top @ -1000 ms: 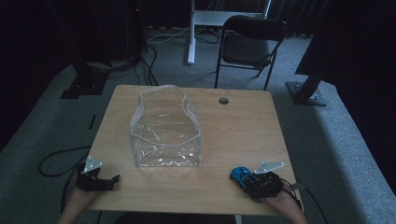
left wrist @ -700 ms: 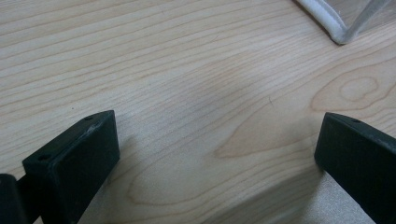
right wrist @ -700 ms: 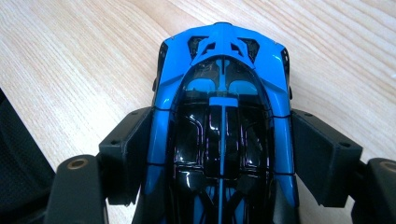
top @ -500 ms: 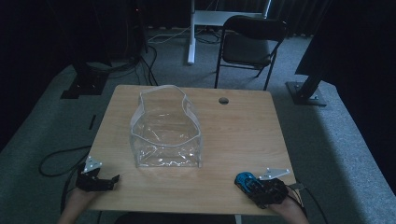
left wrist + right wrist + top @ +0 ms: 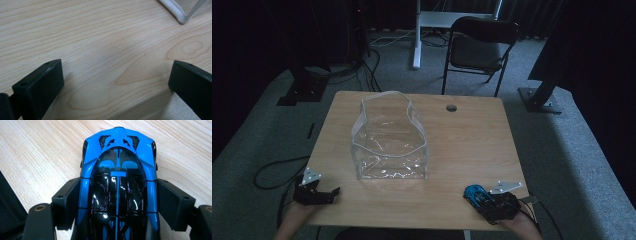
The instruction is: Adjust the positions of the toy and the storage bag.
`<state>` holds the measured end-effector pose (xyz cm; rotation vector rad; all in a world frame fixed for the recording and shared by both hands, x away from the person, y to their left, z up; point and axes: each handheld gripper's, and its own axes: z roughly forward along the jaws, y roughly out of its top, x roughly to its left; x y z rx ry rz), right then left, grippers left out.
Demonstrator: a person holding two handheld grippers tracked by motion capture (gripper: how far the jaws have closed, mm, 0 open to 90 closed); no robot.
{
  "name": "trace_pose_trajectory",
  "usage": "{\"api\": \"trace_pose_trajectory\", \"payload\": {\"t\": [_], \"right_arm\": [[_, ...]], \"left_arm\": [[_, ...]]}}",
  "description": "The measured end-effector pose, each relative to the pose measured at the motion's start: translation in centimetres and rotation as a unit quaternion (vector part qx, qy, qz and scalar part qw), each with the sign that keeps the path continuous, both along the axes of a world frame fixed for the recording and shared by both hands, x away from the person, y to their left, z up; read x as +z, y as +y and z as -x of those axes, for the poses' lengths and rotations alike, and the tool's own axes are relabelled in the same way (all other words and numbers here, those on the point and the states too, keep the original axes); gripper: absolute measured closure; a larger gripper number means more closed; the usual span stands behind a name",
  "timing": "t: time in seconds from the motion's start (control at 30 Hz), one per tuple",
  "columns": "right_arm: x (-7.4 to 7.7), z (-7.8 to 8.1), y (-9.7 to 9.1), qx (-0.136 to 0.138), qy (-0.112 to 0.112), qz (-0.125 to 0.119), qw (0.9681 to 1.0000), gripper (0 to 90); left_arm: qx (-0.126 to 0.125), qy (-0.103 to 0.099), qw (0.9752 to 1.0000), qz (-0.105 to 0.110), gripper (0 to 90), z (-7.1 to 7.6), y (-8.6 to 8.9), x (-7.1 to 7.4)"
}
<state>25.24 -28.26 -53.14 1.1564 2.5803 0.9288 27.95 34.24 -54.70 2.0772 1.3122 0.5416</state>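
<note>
The blue toy car [image 5: 118, 182] sits at the near right corner of the wooden table [image 5: 472, 145], and the right gripper [image 5: 117, 202] has its jaws clamped on the car's two sides. The left gripper [image 5: 115, 82] rests at the near left corner, jaws wide apart with just bare wood between them. A clear plastic bag [image 5: 389, 142] stands open mid-table, well apart from the car.

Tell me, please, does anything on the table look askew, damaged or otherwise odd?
Nothing stands out. The clear bag stands upright and open on the table, and the blue toy car sits intact between the right tool's jaws.
</note>
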Motion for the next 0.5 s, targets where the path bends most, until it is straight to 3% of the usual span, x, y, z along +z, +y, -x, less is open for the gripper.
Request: {"api": "trace_pose_trajectory", "payload": {"t": [0.17,0.5], "right_arm": [[1.2,0.0,-0.7,-0.012,-0.009,-0.032,0.9994,23.1],[3.1,-0.9,-0.6,-0.035,-0.018,-0.045,0.9982,18.3]], "left_arm": [[-0.002,0.0,1.0,0.0,0.4,0.0,0.0,0.0],[-0.017,0.003,0.9999,-0.003,1.2,-0.2,0.1,0.1]]}}
